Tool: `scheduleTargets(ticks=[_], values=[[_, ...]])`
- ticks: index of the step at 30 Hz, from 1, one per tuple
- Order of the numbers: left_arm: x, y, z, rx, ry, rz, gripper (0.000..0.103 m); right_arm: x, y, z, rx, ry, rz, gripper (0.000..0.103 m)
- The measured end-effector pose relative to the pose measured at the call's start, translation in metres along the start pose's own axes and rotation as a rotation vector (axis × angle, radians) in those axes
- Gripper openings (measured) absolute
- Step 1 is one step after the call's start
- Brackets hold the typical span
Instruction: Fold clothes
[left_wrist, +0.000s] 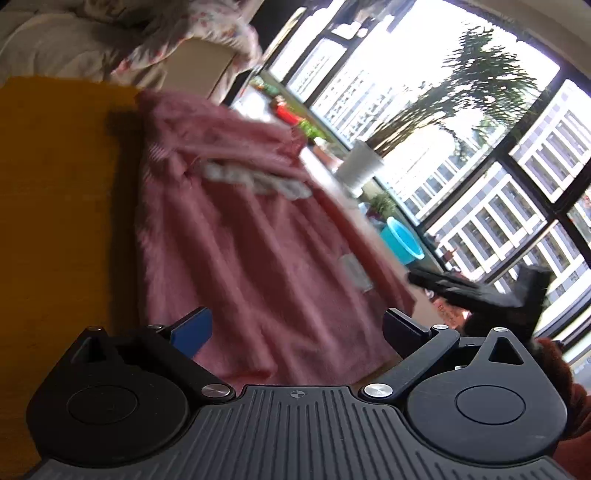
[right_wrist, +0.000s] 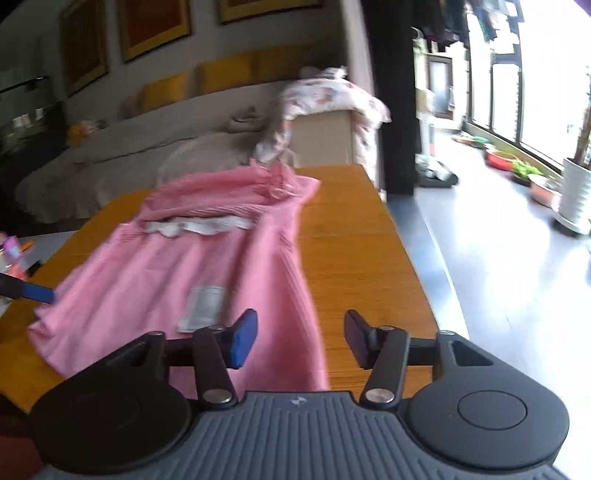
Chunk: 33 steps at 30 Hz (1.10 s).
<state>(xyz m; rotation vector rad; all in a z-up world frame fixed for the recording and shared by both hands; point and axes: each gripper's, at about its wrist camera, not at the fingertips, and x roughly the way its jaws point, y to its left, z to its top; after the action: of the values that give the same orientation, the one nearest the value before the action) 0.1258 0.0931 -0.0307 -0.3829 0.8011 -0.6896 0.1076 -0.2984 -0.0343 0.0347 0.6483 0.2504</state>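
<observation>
A pink knit garment (left_wrist: 258, 240) lies spread on the orange wooden table (left_wrist: 55, 184), with a white lace collar (left_wrist: 258, 181) and a white label (left_wrist: 354, 273). My left gripper (left_wrist: 297, 328) hovers at the garment's near edge, open wide, with nothing between its pads. In the right wrist view the same garment (right_wrist: 221, 266) runs away from me across the table (right_wrist: 362, 240). My right gripper (right_wrist: 301, 338) is open over the garment's near right edge and pinches nothing. The left gripper's blue fingertip (right_wrist: 37, 291) shows by the garment's left edge.
Beyond the table stands a grey sofa (right_wrist: 129, 162) with a floral blanket (right_wrist: 325, 96) draped over a cardboard box (right_wrist: 321, 136). Right of the table is bare grey floor (right_wrist: 498, 277), with a white plant pot (right_wrist: 576, 192), a blue basin (left_wrist: 402, 240) and large windows.
</observation>
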Motion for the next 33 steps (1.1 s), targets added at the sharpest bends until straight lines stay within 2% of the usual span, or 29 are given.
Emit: scheduleTargets(ticks=[1,3,4,5,6,9,10,11,13,16,19,21,22,23,24,27,28,30,31,32,33], values=[[0.001,-0.007,0.005,0.018,-0.01,-0.019,0.101,0.005,-0.002,-0.003,0.003,0.01,-0.01,0.042],[0.003,-0.022,0.016,0.053,-0.029,-0.054,0.101,0.011,0.003,-0.009,-0.036,0.013,-0.019,0.025],[0.006,-0.03,0.023,0.065,-0.037,-0.073,0.101,0.012,0.007,-0.011,-0.065,0.013,-0.018,0.02],[0.01,-0.037,0.028,0.069,-0.044,-0.097,0.101,0.011,0.011,-0.009,-0.094,0.015,-0.014,0.006],[0.016,-0.043,0.034,0.065,-0.046,-0.126,0.101,0.009,0.014,-0.007,-0.12,0.008,-0.017,0.002],[0.045,-0.056,0.054,0.04,-0.029,-0.218,0.098,-0.004,0.014,0.007,-0.174,-0.062,-0.057,0.002],[0.058,-0.06,0.059,0.026,-0.017,-0.244,0.089,-0.008,0.011,0.013,-0.17,-0.08,-0.06,0.002],[0.074,-0.063,0.065,0.0,0.003,-0.269,0.073,-0.012,0.007,0.019,-0.16,-0.096,-0.059,0.002],[0.111,-0.062,0.076,-0.087,0.056,-0.324,0.061,-0.015,0.0,0.027,-0.151,-0.11,-0.062,0.002],[0.164,-0.053,0.082,-0.216,0.127,-0.366,0.06,-0.013,-0.008,0.025,-0.121,-0.078,-0.044,0.002],[0.199,-0.038,0.079,-0.31,0.167,-0.343,0.06,-0.008,-0.014,0.012,-0.079,-0.039,-0.029,0.002],[0.215,-0.024,0.075,-0.382,0.188,-0.317,0.062,-0.012,-0.01,0.009,-0.077,-0.048,-0.012,0.002],[0.219,-0.02,0.073,-0.399,0.19,-0.305,0.067,-0.015,-0.003,0.011,-0.101,-0.064,0.0,0.002],[0.221,-0.018,0.072,-0.398,0.186,-0.292,0.078,-0.018,0.004,0.013,-0.128,-0.078,0.012,0.002],[0.223,-0.015,0.071,-0.396,0.182,-0.279,0.083,-0.019,0.011,0.013,-0.157,-0.085,0.023,0.002],[0.225,-0.02,0.073,-0.375,0.166,-0.283,0.091,-0.012,0.027,0.009,-0.237,-0.061,0.014,0.002],[0.226,-0.025,0.075,-0.349,0.163,-0.266,0.09,-0.009,0.031,0.006,-0.262,-0.051,0.001,0.002],[0.231,-0.041,0.075,-0.252,0.173,-0.182,0.079,-0.005,0.031,-0.001,-0.279,-0.037,-0.032,0.003],[0.235,-0.049,0.075,-0.193,0.18,-0.127,0.063,-0.004,0.029,-0.004,-0.267,-0.032,-0.039,0.004],[0.239,-0.057,0.074,-0.132,0.181,-0.079,0.053,-0.005,0.026,-0.006,-0.253,-0.031,-0.045,0.007],[0.242,-0.066,0.072,-0.076,0.175,-0.041,0.049,-0.007,0.023,-0.008,-0.237,-0.035,-0.051,0.013]])
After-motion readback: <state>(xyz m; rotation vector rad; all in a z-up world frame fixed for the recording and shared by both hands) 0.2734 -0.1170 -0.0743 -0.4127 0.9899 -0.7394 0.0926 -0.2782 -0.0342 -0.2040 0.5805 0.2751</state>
